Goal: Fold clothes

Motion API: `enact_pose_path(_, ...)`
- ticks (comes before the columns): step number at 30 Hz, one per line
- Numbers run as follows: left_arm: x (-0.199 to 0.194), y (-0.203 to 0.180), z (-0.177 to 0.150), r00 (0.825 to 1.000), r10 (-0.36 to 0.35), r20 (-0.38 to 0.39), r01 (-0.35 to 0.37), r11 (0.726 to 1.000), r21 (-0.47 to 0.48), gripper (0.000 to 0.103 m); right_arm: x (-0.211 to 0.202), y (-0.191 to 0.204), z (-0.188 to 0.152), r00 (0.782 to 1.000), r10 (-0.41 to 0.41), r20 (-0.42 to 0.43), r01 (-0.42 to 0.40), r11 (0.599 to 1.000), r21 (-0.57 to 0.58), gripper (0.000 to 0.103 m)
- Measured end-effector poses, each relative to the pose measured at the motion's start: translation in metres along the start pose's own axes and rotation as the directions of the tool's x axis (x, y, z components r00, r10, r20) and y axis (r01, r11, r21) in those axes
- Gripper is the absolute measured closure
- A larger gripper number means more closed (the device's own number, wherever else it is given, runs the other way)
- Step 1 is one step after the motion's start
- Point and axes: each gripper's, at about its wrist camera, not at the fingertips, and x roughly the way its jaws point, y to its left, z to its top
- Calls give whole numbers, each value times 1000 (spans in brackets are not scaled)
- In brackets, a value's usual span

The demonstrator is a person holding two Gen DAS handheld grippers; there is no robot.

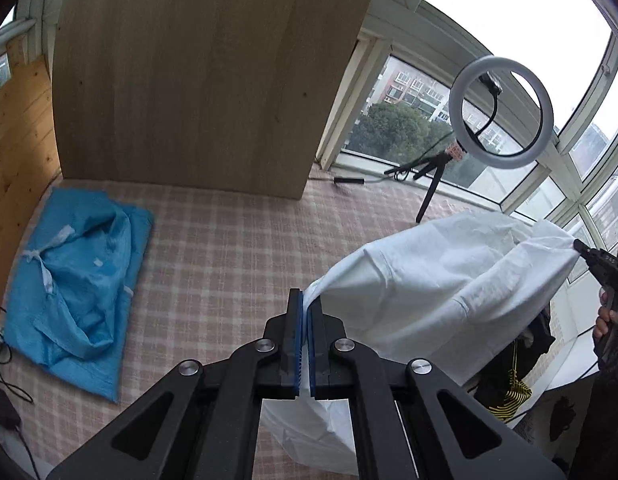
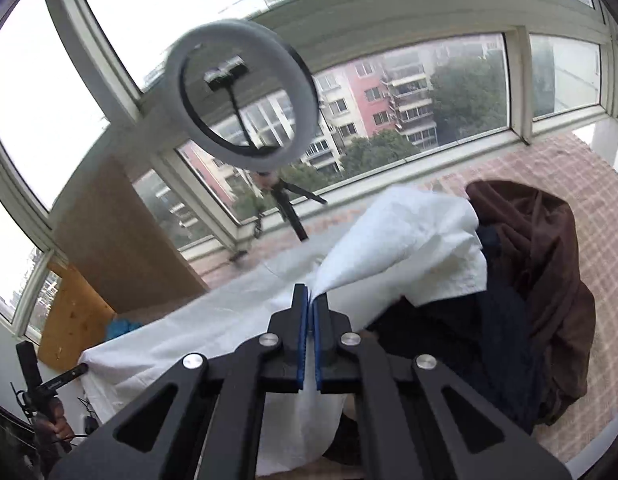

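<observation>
**White garment lifted between two closed tongs**

Blue-padded jaws of the left gripper are pressed together on an edge of the white garment, with cloth showing between the pads and hanging below them. From there the fabric stretches up and to the right across the left wrist view, held off the checked tablecloth, to its far corner, where the right gripper pinches it; a hand grips that tool's handle at the frame's edge.

Seen from the right wrist, the right gripper is likewise clamped on a bunched fold of the white garment, no gap between its pads apart from the cloth. The rest of the fabric runs down and left to the left gripper, which bites its other corner.

Just beside the garment, to the right in the right wrist view, sits a heap of clothes: a brown one on top, a dark navy one under it.

Well apart, on the far left of the tablecloth, lies a folded blue garment with white ties. Behind it stands a wooden board leaning upright. A ring light on a small tripod stands by the window, with apartment blocks and trees outside.
</observation>
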Motion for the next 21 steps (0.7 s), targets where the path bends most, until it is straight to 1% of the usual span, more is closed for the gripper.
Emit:
enact_pose_path(2, -22, 7, 15, 998, 3, 64, -3, 1000, 0, 102, -21, 36, 7, 998, 54, 30, -52, 996, -66, 100)
enact_pose_path(5, -55, 26, 27, 989, 9, 144, -8, 1000, -6, 102, -51, 89, 2, 992, 119, 45, -112, 983, -148, 100)
enact_pose_path(8, -76, 59, 22, 982, 73, 177, -71, 997, -20, 102, -63, 130, -35, 981, 190, -20, -191, 962, -198, 100)
enact_pose_path(10, -80, 94, 9, 979, 120, 162, -111, 992, -60, 102, -56, 146, -77, 970, 222, -100, -238, 953, -186, 100)
enact_pose_path(11, -78, 114, -1, 979, 141, 144, -130, 988, -89, 102, -51, 153, -100, 961, 237, -144, -260, 950, -173, 100)
enact_pose_path(12, -75, 134, -13, 980, 161, 116, -148, 982, -116, 102, -41, 157, -127, 948, 244, -203, -275, 950, -146, 100)
enact_pose_path(13, -69, 154, -25, 981, 178, 81, -166, 976, -142, 102, -27, 158, -157, 930, 245, -273, -283, 953, -107, 100)
enact_pose_path(14, -63, 174, -37, 980, 193, 44, -183, 969, -166, 102, -10, 158, -190, 902, 238, -360, -280, 958, -69, 100)
enact_pose_path(15, -54, 192, -50, 980, 199, 1, -196, 963, -186, 102, 8, 154, -219, 871, 203, -448, -247, 968, -42, 100)
enact_pose_path(16, -44, 207, -62, 977, 207, -49, -213, 958, -192, 101, 25, 149, -246, 838, 152, -524, -195, 980, -28, 100)
enact_pose_path(17, -35, 219, -73, 972, 217, -91, -231, 954, -193, 101, 43, 144, -272, 796, 103, -597, -141, 990, -18, 98)
enact_pose_path(18, -28, 230, -81, 966, 227, -124, -248, 949, -193, 100, 54, 141, -289, 761, 63, -645, -94, 995, -13, 97)
enact_pose_path(19, -21, 237, -86, 961, 233, -149, -259, 948, -185, 97, 61, 138, -297, 737, 32, -675, -54, 998, -11, 97)
enact_pose_path(20, -18, 241, -88, 958, 238, -158, -264, 949, -171, 95, 63, 139, -299, 728, 5, -685, -26, 999, -20, 97)
enact_pose_path(21, -15, 244, -90, 956, 243, -167, -269, 950, -157, 93, 61, 145, -291, 743, -11, -669, -23, 999, -41, 97)
